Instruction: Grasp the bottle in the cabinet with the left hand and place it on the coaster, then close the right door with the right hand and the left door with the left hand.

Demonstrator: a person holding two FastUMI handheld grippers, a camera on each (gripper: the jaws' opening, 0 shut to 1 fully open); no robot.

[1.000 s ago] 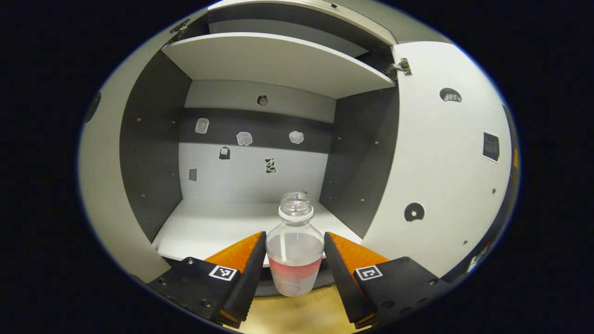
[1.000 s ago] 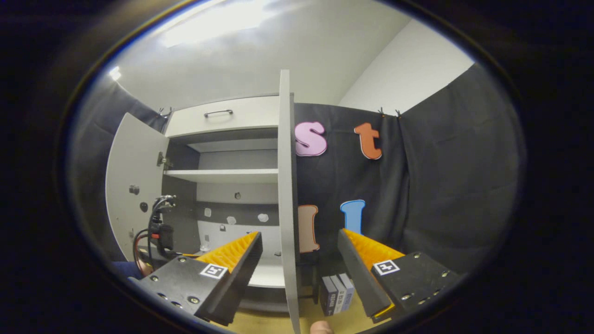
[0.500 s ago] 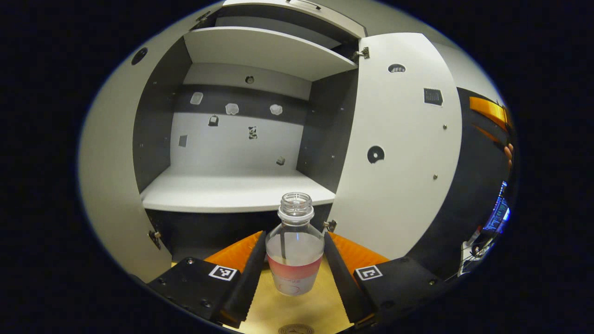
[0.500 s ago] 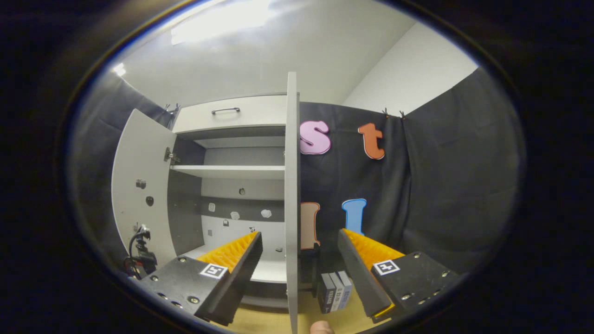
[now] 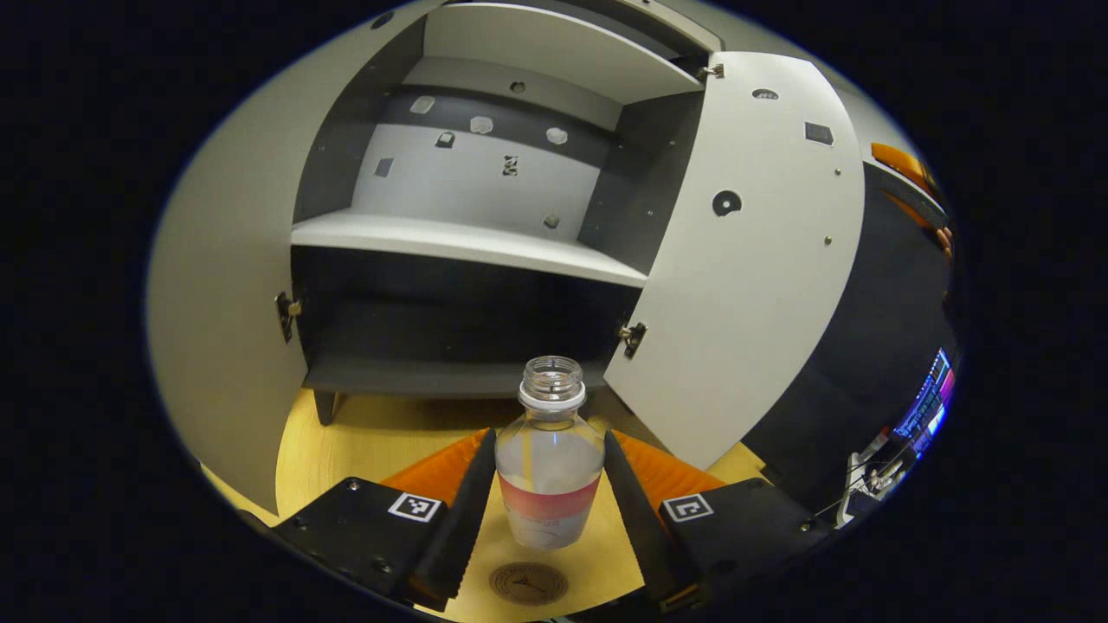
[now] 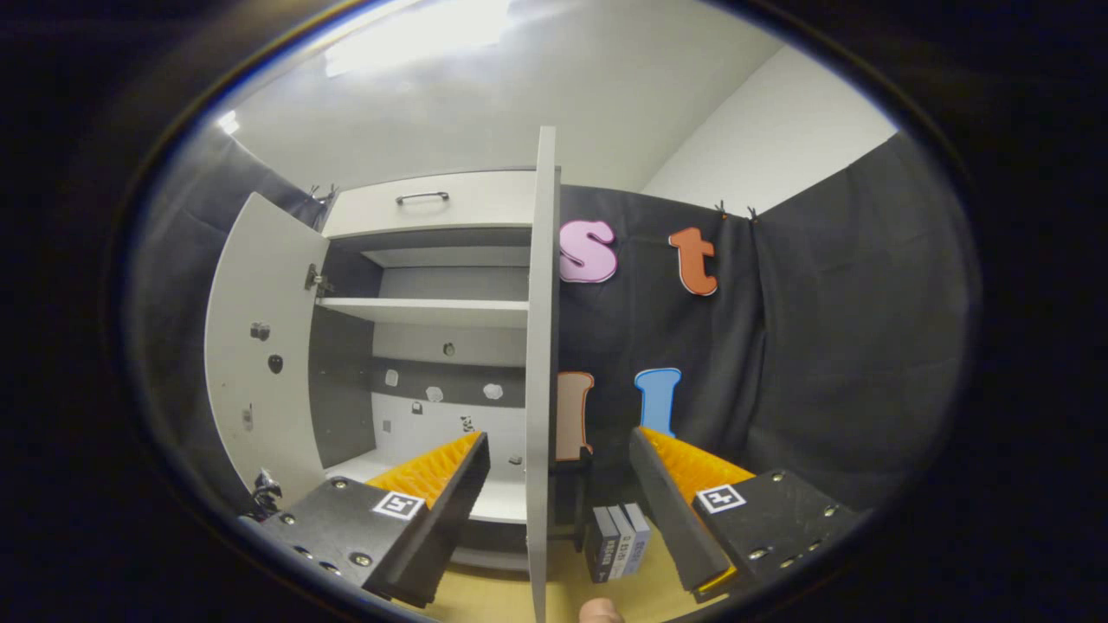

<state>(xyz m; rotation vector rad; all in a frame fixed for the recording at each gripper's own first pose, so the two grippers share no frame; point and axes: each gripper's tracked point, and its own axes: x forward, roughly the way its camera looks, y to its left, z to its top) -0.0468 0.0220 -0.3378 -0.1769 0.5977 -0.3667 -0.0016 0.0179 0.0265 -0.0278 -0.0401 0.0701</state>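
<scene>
In the left gripper view my left gripper is shut on a clear capless bottle with a red label band, held upright above the wooden tabletop. A round brown coaster lies just below the bottle. Behind stands the open cabinet, its right door swung out and its left door open. In the right gripper view my right gripper is open, its fingers on either side of the right door's edge without touching it. The left door is open there too.
Several small boxes stand on the wooden table near the right door's foot. The cabinet's lower shelf is bare, with small stickers on the back wall. A drawer with a handle tops the cabinet. A screen glows at far right.
My left gripper has drawn back out of the cabinet and lowered with the bottle, bringing the coaster into view below it. The right gripper has barely shifted by the door's edge.
</scene>
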